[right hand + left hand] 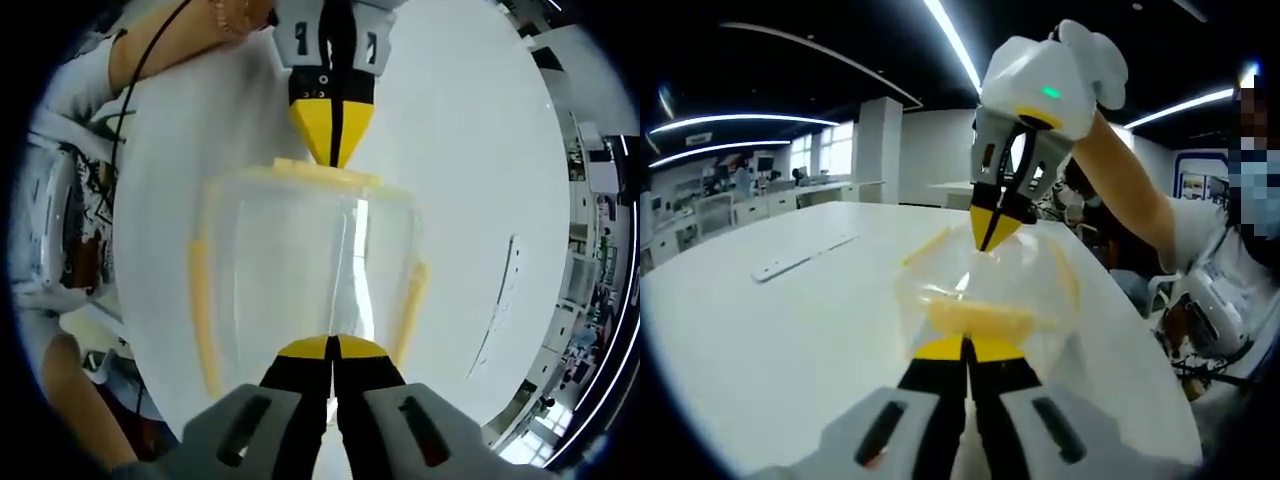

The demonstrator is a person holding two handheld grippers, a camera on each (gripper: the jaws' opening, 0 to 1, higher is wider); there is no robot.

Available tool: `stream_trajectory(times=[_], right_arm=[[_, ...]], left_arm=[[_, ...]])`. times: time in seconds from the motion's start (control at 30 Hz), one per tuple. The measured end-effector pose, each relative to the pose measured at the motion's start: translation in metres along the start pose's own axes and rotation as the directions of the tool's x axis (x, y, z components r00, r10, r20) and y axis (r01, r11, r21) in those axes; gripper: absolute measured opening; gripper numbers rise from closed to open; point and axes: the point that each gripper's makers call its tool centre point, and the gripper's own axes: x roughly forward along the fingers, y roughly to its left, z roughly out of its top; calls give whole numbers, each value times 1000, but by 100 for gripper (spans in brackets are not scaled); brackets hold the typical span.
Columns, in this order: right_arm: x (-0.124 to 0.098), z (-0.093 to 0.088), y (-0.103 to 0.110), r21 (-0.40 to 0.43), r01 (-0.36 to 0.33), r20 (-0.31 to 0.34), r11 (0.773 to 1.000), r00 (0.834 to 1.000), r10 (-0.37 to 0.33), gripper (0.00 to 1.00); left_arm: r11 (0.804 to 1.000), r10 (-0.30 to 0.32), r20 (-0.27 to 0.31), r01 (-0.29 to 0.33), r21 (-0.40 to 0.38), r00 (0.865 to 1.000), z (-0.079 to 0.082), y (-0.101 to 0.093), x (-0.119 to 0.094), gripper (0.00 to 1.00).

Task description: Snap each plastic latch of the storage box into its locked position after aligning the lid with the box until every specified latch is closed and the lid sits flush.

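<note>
A clear plastic storage box (1032, 300) with yellow latches stands on the white table (770, 340), its lid on. My left gripper (965, 350) is shut, with its yellow tips against the near yellow latch (970, 320). From the far side my right gripper (990, 238) points down, shut, at the opposite edge. In the right gripper view the box (290, 270) lies between my right gripper (330, 348), shut at its near edge, and the left gripper (332, 158), shut at the far latch (320, 176). Yellow latches run down the left side (200, 300) and the right side (412, 300).
A flat white strip (800, 258) lies on the table to the left of the box, also seen as a strip (500, 300) in the right gripper view. A person's arm (1130, 185) reaches in from the right. Office desks (760, 205) stand behind.
</note>
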Motion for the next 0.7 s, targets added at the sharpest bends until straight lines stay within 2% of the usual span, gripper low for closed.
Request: stream_trajectory(times=[0.7], right_arm=[[-1, 0, 1, 1, 7, 1, 1000, 1000, -7, 0]], left_arm=[[1000, -1, 3, 1, -2, 1000, 0, -2, 1, 0]])
